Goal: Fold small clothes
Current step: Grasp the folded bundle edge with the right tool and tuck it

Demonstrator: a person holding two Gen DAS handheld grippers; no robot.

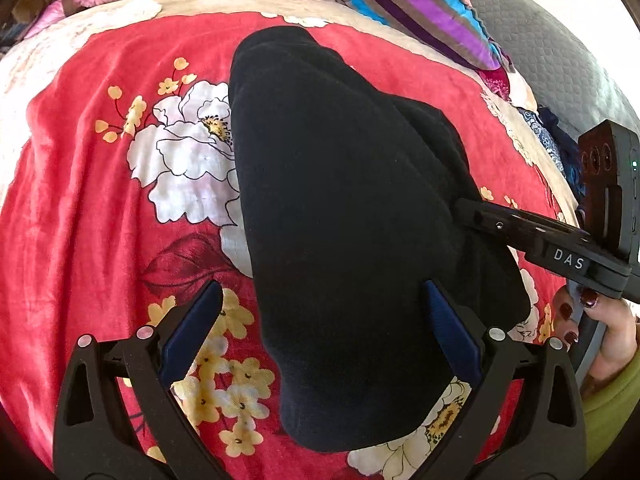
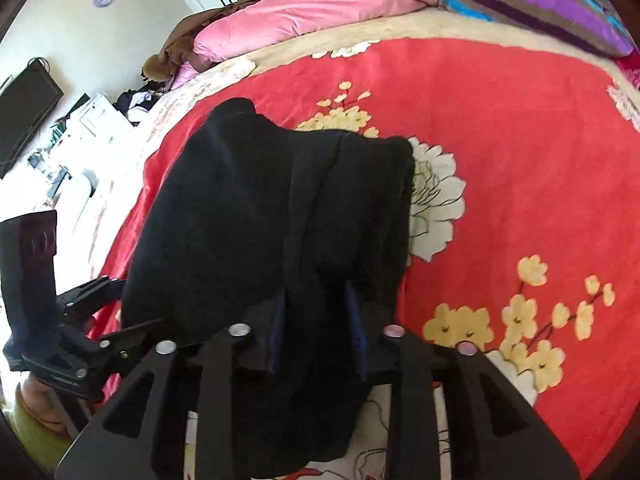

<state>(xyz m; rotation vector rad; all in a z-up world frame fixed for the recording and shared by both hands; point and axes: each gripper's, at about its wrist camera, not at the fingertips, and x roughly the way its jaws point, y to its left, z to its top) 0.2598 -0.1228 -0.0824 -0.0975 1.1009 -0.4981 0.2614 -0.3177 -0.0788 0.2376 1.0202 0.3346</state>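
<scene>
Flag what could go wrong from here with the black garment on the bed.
1. The right gripper pinches only one bunched edge of the black garment; a pull may drag the whole piece instead of folding it.
2. The left gripper is wide open astride the cloth; closing here could grab several layers and crumple the fold.
3. The soft red floral blanket may ruck up under a sliding garment.
</scene>
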